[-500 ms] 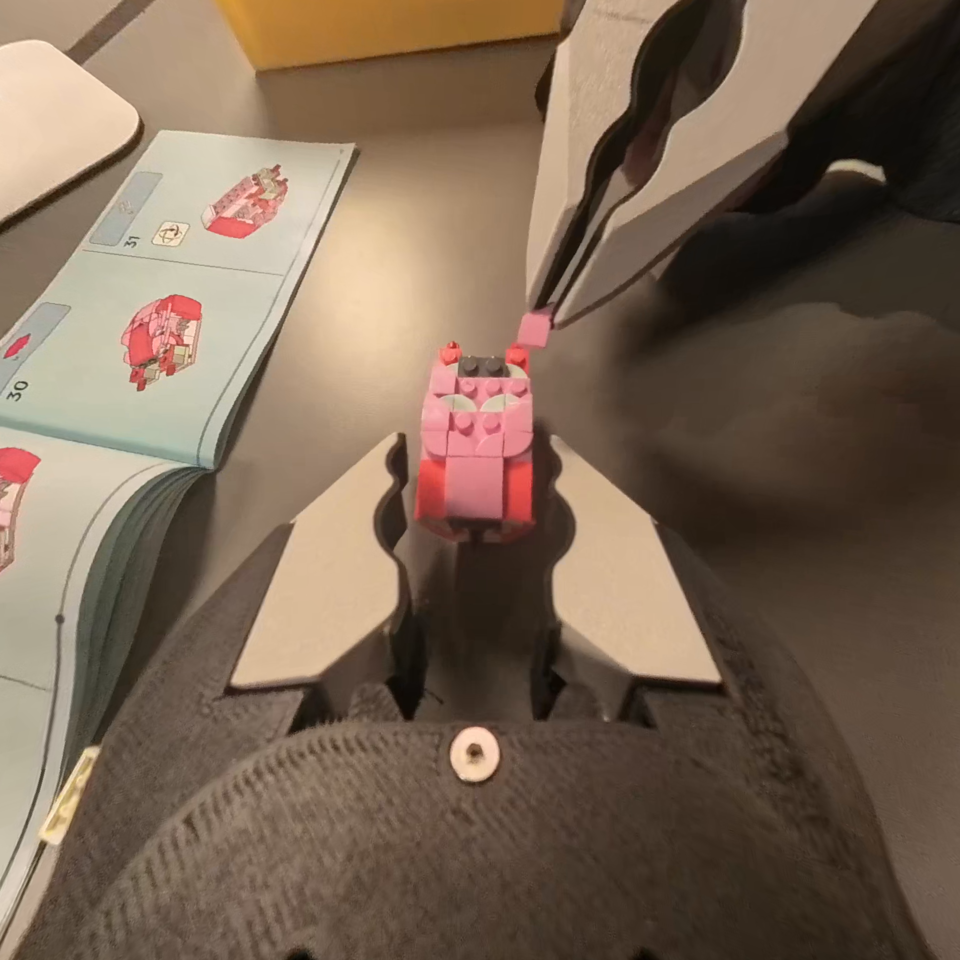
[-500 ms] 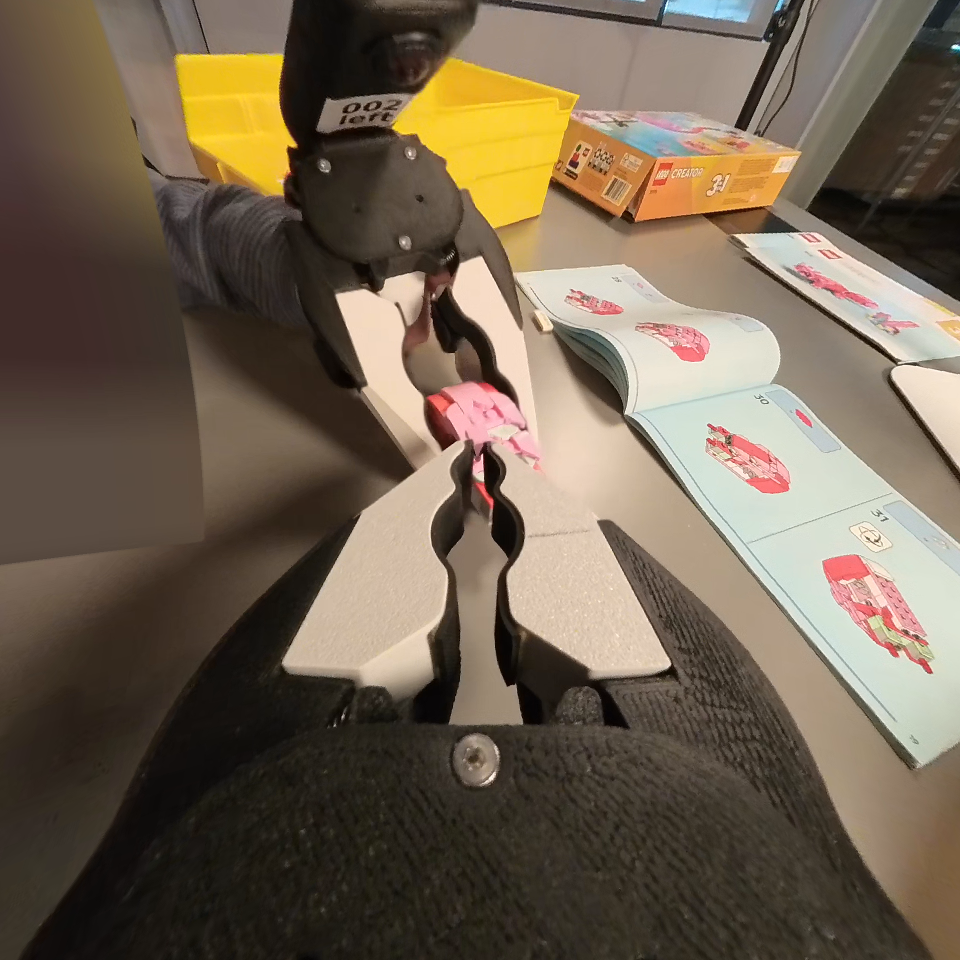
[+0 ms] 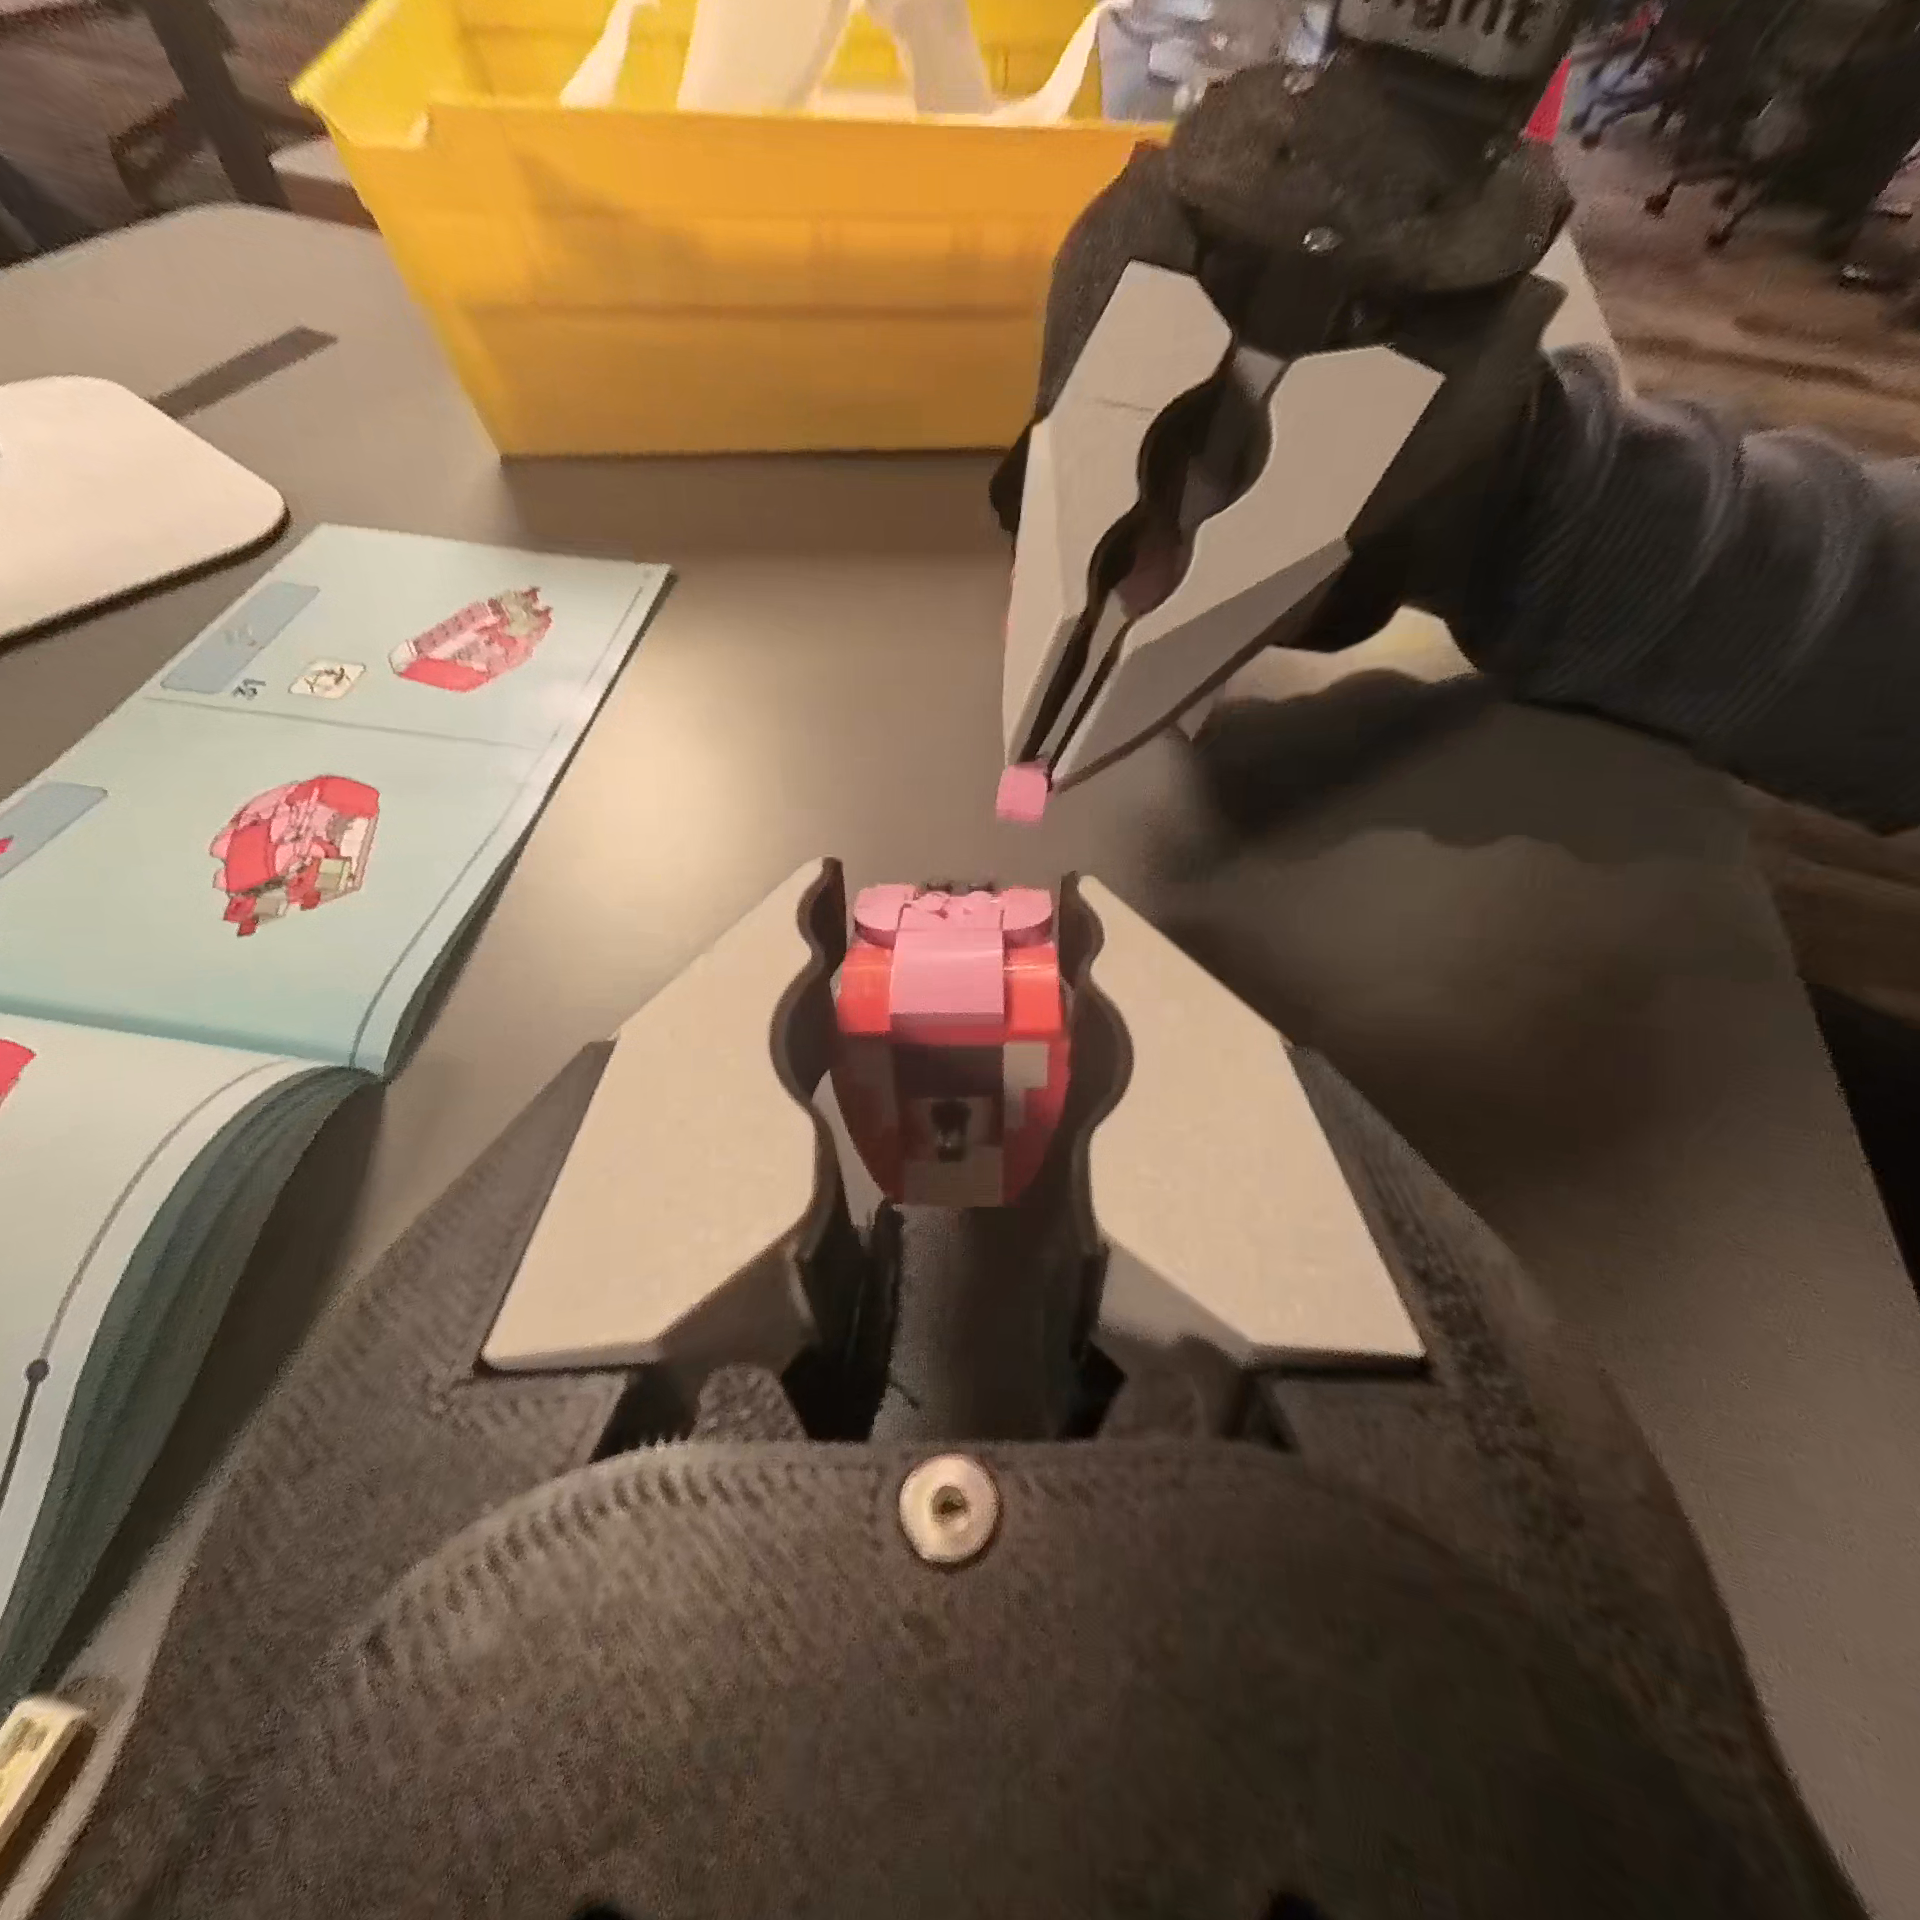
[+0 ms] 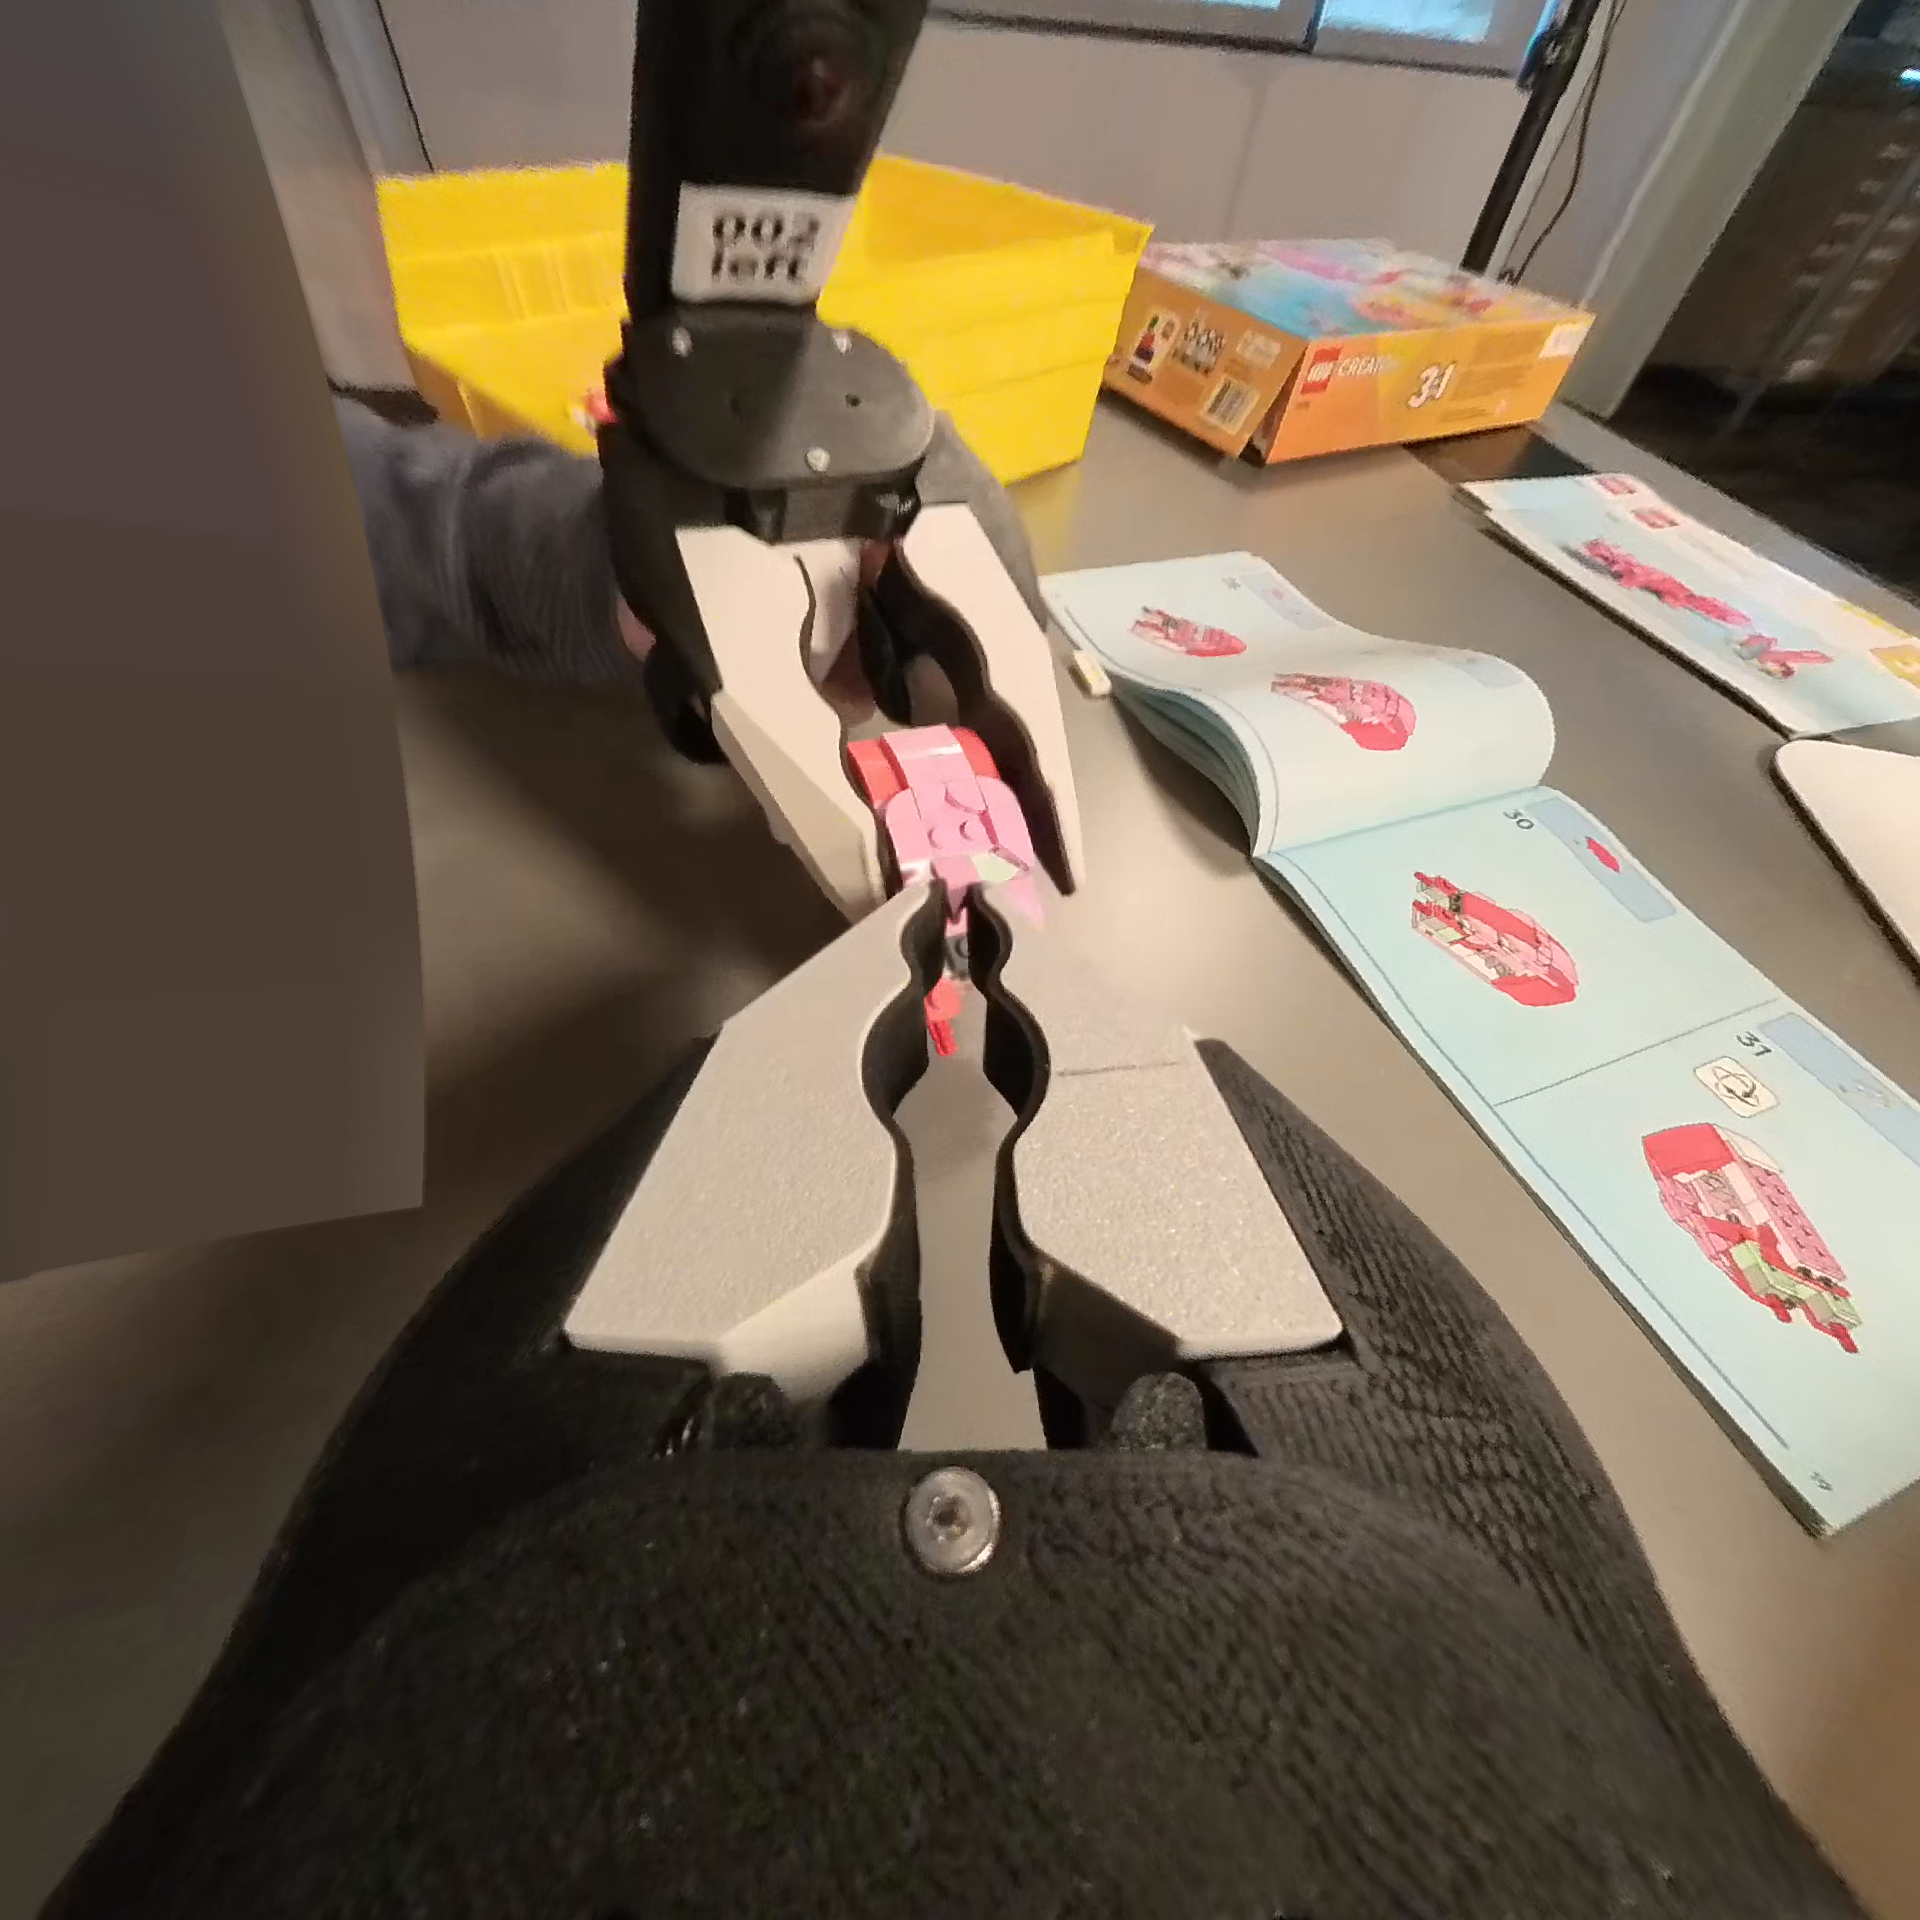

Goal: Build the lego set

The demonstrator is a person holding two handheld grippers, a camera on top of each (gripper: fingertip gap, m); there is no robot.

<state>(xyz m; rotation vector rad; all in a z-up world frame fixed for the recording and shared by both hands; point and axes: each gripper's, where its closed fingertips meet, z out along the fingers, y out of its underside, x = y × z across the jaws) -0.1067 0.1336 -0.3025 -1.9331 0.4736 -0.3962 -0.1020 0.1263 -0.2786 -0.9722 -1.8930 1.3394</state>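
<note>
My left tool has narrowed and now clamps the red-pink brick model, lifted clear of the bench. My right tool stays pinched on a small pink brick, just beyond the model.

Left claw around pink-red brick model; open booklet alongside

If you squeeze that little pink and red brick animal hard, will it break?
Probably it could. The brick model is many small snapped-together pieces, so a hard pinch from the left gripper might pop some off. It looks stiff, not floppy, and likely light. The thin red bits at its end seem most fragile.
</note>
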